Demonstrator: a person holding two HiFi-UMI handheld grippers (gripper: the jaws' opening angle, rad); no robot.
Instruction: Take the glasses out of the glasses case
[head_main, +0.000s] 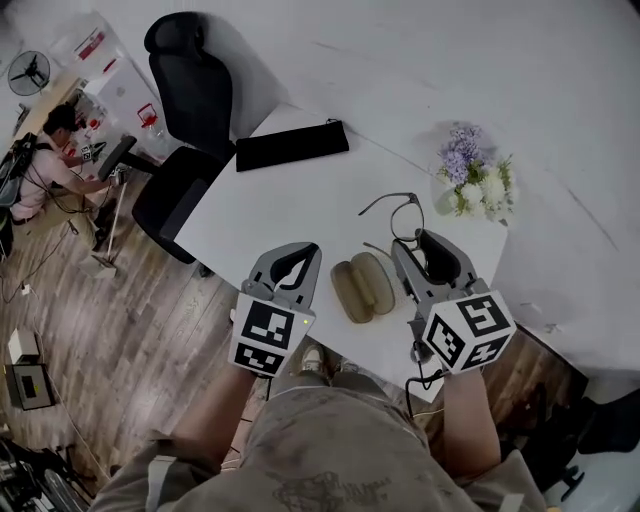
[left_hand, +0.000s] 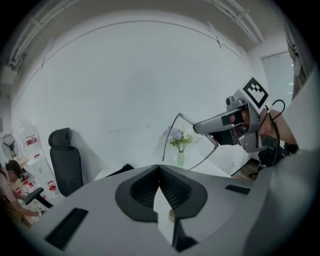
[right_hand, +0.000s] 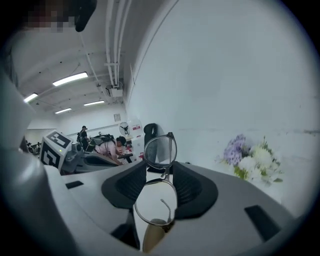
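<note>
White table (head_main: 290, 210), wooden floor (head_main: 130, 340), black office chair (head_main: 195, 100)

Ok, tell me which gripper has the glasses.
The right gripper: the glasses sit clamped between its jaws by the frame, up off the open case. The left gripper has its jaws closed together on nothing.

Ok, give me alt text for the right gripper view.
The right hand-held gripper grips round wire-rimmed glasses by the bridge, one lens above the other. Purple and white flowers stand at right.
</note>
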